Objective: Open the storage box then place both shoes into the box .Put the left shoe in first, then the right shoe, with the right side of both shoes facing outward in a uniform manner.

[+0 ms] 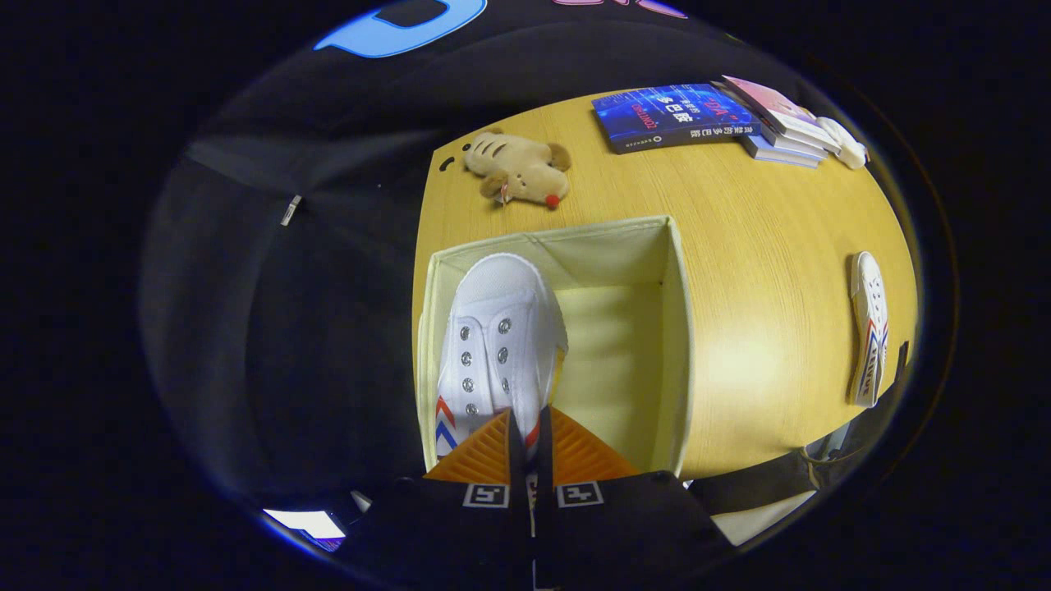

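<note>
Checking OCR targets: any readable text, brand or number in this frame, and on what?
Blue book: cover print blurred, unreadable.
Pink book: too small.
Shoe on the table: side marking too small.
Gripper, shut on the held shoe: square markers, no words.

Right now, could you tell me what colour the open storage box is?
Pale cream, in the gripper view: storage box.

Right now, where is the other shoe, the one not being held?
The second shoe lies on the wooden table, off to the right of the open storage box, well apart from the gripper.
</note>
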The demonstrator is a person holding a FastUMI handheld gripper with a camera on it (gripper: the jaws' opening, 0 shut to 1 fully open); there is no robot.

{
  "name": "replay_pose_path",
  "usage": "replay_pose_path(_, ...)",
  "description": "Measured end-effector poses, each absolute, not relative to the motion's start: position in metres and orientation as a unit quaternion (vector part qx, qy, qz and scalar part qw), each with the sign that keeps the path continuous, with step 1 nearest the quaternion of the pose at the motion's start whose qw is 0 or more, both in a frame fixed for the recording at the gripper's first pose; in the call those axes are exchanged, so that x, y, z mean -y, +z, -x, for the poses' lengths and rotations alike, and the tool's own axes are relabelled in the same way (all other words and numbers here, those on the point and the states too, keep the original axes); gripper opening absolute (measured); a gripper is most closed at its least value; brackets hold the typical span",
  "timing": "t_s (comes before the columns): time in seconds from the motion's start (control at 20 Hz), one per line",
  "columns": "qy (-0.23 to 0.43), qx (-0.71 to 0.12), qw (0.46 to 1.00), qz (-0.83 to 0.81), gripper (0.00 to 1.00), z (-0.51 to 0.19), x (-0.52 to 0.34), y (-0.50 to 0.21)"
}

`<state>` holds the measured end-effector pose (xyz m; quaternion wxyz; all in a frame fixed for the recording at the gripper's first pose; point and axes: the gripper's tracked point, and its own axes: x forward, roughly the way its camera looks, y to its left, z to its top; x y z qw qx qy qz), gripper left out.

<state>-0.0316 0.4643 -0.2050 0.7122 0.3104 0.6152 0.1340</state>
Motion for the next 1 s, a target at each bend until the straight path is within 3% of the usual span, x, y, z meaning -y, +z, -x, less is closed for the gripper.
replay_pose_path(0.45, 0.101, -0.636, 0.695, -0.319, 0.06, 0.036, -0.488, -0.23)
replay_pose_path(0.65, 0.121, -0.625, 0.699, -0.325, 0.09, 0.036, -0.497, -0.229)
replay_pose_path(0.8, 0.159, -0.599, 0.705, -0.345, 0.38, 0.028, -0.506, -0.205)
replay_pose_path(0.9, 0.184, -0.581, 0.726, -0.318, 0.74, 0.025, -0.499, -0.193)
replay_pose_path(1.0, 0.201, -0.559, 0.74, -0.316, 0.96, 0.025, -0.494, -0.177)
